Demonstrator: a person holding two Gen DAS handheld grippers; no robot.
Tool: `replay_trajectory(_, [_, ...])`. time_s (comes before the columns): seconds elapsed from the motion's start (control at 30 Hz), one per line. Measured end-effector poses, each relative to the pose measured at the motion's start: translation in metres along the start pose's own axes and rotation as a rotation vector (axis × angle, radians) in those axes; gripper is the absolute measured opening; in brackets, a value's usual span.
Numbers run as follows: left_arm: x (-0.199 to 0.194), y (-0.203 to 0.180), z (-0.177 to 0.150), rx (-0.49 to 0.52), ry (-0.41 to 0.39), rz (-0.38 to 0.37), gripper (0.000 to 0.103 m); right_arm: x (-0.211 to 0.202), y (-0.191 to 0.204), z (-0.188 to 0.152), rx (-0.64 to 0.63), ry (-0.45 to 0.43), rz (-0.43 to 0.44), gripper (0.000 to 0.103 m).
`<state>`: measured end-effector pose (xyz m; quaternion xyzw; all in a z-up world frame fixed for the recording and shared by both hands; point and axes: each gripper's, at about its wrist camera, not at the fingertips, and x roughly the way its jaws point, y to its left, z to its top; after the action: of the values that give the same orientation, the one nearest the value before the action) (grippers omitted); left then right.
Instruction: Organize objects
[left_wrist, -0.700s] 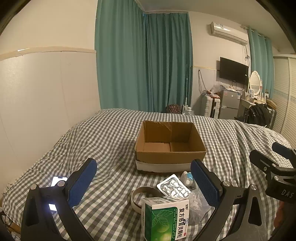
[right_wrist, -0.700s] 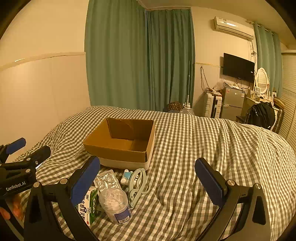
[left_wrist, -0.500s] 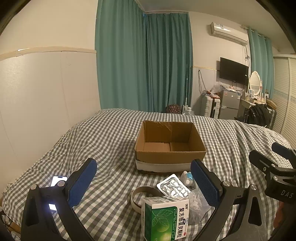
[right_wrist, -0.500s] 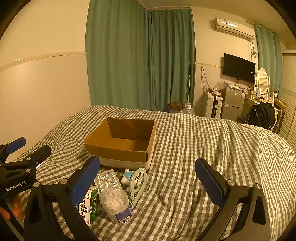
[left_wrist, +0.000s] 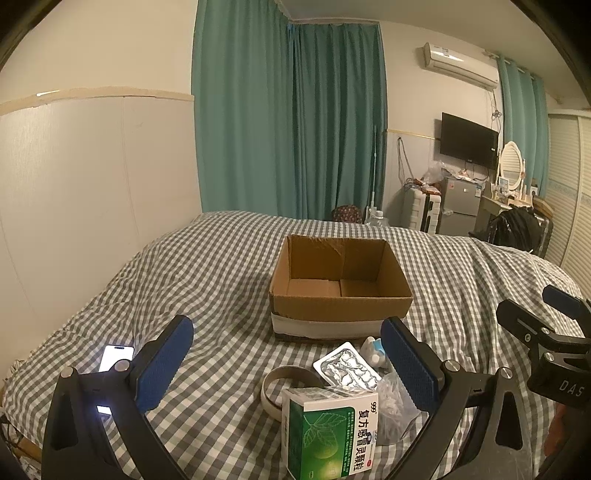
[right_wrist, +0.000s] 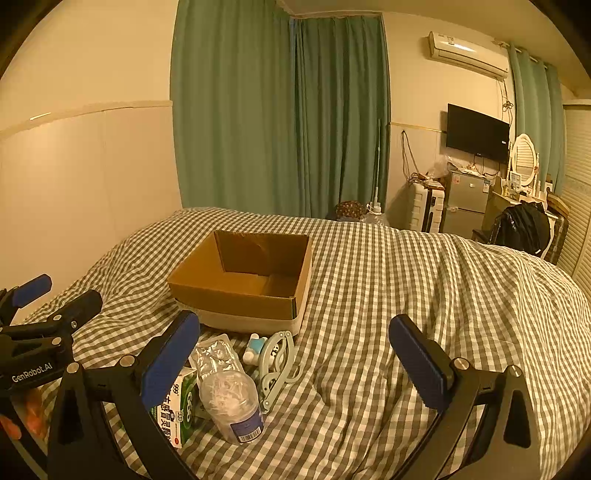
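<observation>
An empty cardboard box (left_wrist: 340, 291) (right_wrist: 243, 284) stands on the checked bed cover. In front of it lies a small heap: a green medicine carton (left_wrist: 328, 432) (right_wrist: 177, 410), a silver blister pack (left_wrist: 347, 371) (right_wrist: 218, 358), a clear tub of cotton swabs (right_wrist: 232, 406) (left_wrist: 395, 406), a small blue-capped bottle (right_wrist: 255, 347) (left_wrist: 375, 350), a pale folding hanger (right_wrist: 277, 362) and a roll of tape (left_wrist: 284, 384). My left gripper (left_wrist: 288, 365) hangs open above the heap, nothing between its blue pads. My right gripper (right_wrist: 295, 365) is open too, just right of the heap.
A lit phone (left_wrist: 112, 365) lies on the cover at the left, near the white wall panel. Beyond the bed are green curtains, a small fridge (right_wrist: 463, 206), a television and a chair with a black bag (right_wrist: 524, 225). The checked cover stretches away to the right.
</observation>
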<state>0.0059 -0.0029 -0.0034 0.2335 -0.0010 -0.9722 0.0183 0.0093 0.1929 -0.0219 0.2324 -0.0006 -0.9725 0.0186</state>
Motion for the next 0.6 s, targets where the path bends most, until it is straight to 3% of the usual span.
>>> replay_trajectory(0.6, [-0.0013,-0.0024,-0.0014,0.001,0.008,-0.002,0.103,-0.0044,-0.0018,-0.0021,0.003,0.009,0.001,0.103])
